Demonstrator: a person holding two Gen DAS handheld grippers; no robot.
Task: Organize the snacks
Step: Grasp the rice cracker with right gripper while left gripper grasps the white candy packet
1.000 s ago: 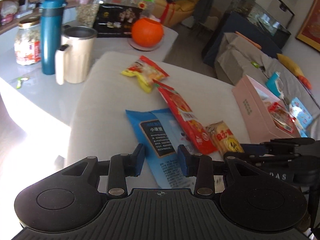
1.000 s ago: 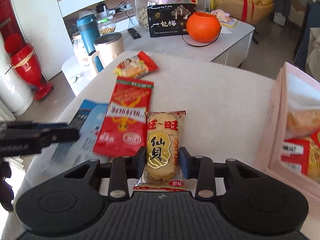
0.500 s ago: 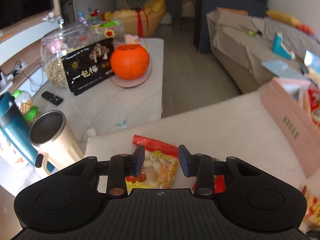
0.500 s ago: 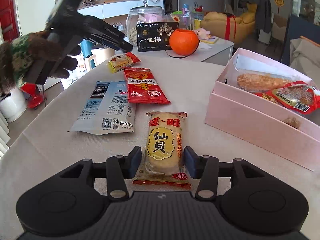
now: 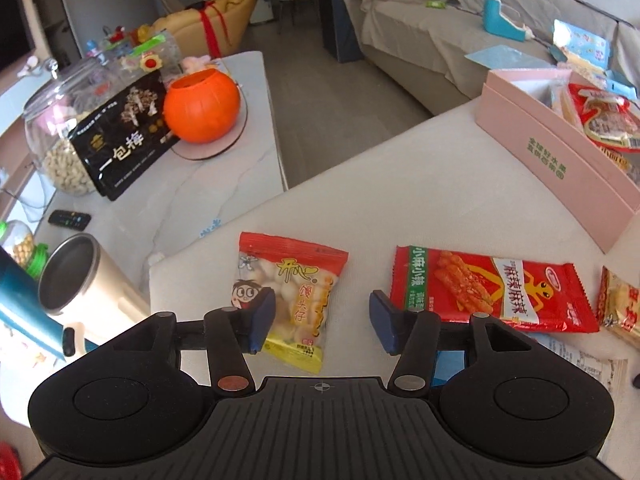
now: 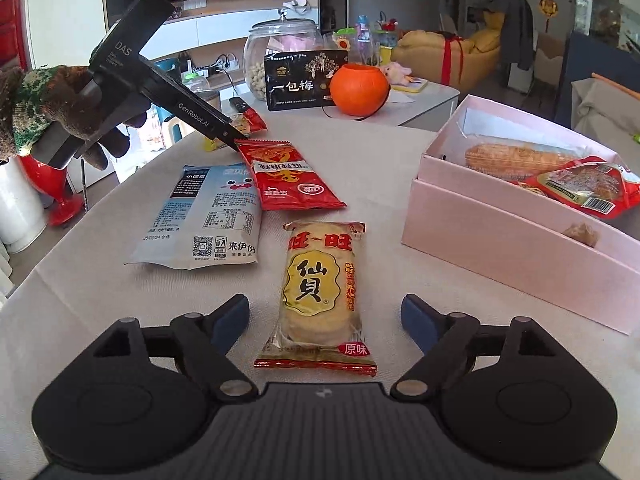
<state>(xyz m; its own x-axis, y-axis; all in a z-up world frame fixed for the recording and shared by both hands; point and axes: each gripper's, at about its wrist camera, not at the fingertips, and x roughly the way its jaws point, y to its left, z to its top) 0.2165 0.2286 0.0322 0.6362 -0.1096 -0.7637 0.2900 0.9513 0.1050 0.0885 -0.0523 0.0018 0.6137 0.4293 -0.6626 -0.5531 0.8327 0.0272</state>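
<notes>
1. A living room: a pale cloth-covered table (image 6: 360,160) holds loose snack packs, with a pink box (image 6: 500,240) at its right side already holding several packs, and a white side table beyond with an orange pumpkin pot (image 6: 360,90), a glass jar (image 6: 280,52) and a black snack bag (image 6: 306,80)

2. What has just changed: half a second ago both sets of jaws stood narrow, the right pair close on either side of the rice cracker pack (image 6: 320,288); now both are spreading, so each hand looks to be readying a pickup rather than carrying anything, and none of the four loose packs has yet gone to the box

3. The right gripper (image 6: 326,316) has its jaws opening wide; the rice cracker pack lies flat on the cloth between them, clear of both pads, so nothing is held

4. The left gripper (image 5: 322,322) has its jaws opening to about half; the yellow and red bun snack pack (image 5: 294,296) lies partly between them nearer the left pad, and I cannot tell whether that pad touches it; it is not gripped

5. In the left view the red spicy strip pack (image 5: 492,290) lies to the right of the bun snack pack, and in the right view the blue and white pack (image 6: 208,216) lies left of the rice crackers

6. A gloved hand (image 6: 60,108) carries the left gripper at the far left of the table
</notes>
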